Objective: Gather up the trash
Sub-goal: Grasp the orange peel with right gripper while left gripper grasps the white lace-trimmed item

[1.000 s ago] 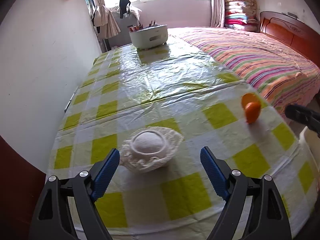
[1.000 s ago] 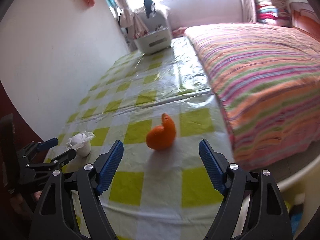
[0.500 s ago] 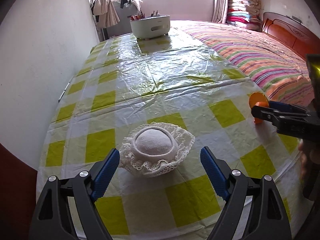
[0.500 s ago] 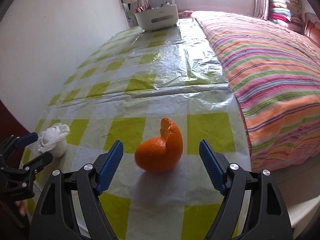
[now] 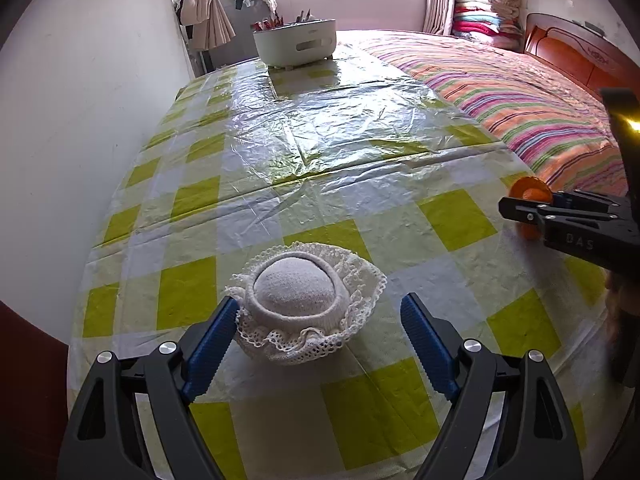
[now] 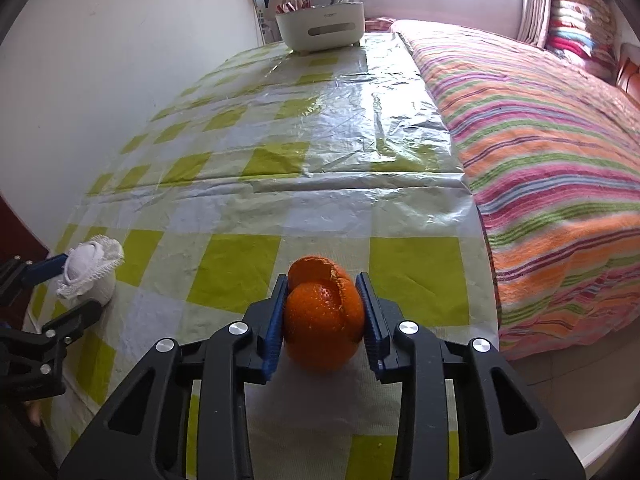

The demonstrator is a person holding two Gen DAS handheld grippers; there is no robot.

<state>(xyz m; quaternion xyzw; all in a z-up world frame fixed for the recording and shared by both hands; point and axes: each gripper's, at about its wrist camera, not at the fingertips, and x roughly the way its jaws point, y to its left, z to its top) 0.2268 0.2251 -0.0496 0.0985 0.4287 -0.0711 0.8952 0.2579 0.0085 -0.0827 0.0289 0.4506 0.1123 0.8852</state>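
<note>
Closing right tongs (image 6: 323, 316) on orange peel (image 6: 322, 322) between pads for lift-off; left tongs (image 5: 316, 344) spread, straddling lacy white bundle (image 5: 304, 302), pre-grasp.

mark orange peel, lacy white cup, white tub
orange peel (image 6: 322, 326), right wrist view, front of the rind.
lacy white cup (image 5: 298, 292), left wrist view, domed top.
white tub (image 5: 296, 44), left wrist view, side wall.
</note>
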